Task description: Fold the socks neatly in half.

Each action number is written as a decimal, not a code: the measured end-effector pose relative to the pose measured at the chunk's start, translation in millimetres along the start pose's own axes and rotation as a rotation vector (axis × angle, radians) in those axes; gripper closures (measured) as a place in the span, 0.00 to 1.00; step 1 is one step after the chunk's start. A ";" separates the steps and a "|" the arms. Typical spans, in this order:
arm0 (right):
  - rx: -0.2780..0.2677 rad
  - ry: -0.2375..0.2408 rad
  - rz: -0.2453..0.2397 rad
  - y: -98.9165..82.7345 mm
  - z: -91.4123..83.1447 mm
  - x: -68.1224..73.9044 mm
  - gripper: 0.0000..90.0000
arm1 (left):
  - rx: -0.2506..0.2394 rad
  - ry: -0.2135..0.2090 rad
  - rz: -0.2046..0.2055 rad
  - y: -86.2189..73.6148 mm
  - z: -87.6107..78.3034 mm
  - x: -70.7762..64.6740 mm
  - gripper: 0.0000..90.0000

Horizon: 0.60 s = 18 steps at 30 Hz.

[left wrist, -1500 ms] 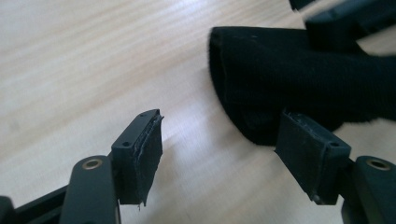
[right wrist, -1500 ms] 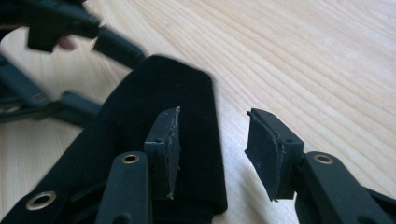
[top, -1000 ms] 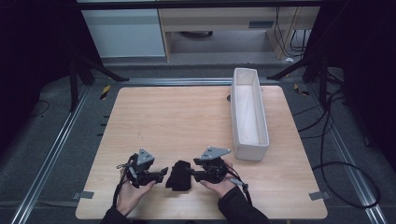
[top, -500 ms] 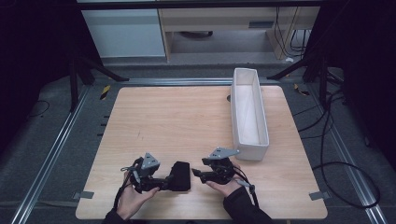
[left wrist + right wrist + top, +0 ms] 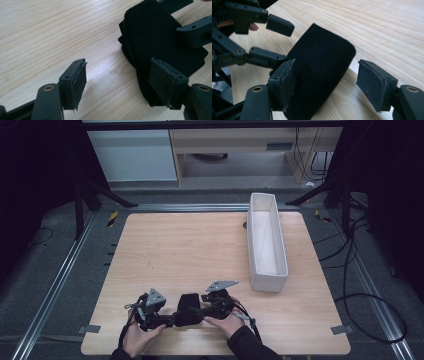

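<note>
Lying flat at about six o'clock on the pale wooden table (image 5: pixel 200 250), close to its near edge, is a folded black felt-like cloth (image 5: pixel 188 309), its layers stacked and slightly fanned at one side. In the left gripper view the cloth (image 5: pixel 155 45) sits at two o'clock, with bare wood between the two black padded jaws of the left gripper (image 5: pixel 125 82); those jaws stand wide apart, one pad hanging just over the cloth's edge without pinching it. In the right gripper view the cloth (image 5: pixel 322 65) lies between the spread jaws of the right gripper (image 5: pixel 329 85), which have just been opening; neither pad presses on the fabric. From above, the left gripper (image 5: pixel 172 317) meets the cloth from nine o'clock and the right gripper (image 5: pixel 199 310) from three o'clock. Well apart, at two o'clock, stands a long white rectangular fabric bin (image 5: pixel 280 270) along the table's right side.
</note>
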State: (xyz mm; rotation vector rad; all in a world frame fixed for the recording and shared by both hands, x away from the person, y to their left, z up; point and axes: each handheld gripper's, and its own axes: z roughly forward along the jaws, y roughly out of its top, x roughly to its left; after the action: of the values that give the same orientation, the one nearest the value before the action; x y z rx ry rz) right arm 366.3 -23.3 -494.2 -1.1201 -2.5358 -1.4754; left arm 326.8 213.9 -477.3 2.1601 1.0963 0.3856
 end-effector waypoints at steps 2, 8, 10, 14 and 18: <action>0.009 0.016 0.007 1.4 4.6 1.3 0.35 | 0.001 -0.001 -0.003 -0.8 0.1 0.6 0.33; 0.039 0.027 0.019 1.4 10.5 5.1 0.38 | 0.010 -0.002 -0.011 -4.3 1.8 1.5 0.33; 0.054 0.036 0.041 0.9 12.1 5.2 0.39 | 0.013 -0.001 -0.013 -5.4 2.1 1.8 0.33; 0.064 0.057 0.057 0.7 15.8 7.7 0.43 | 0.023 0.004 -0.017 -7.3 3.0 3.0 0.33; 0.075 0.073 0.070 2.5 17.3 10.3 0.57 | 0.024 0.006 -0.019 -8.5 3.1 4.3 0.33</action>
State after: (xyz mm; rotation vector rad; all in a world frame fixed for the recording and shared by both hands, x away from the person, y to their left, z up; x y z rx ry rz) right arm 365.9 -3.5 -498.6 -1.1110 -2.4553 -1.3668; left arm 326.0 219.5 -485.6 2.1695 1.1294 0.3715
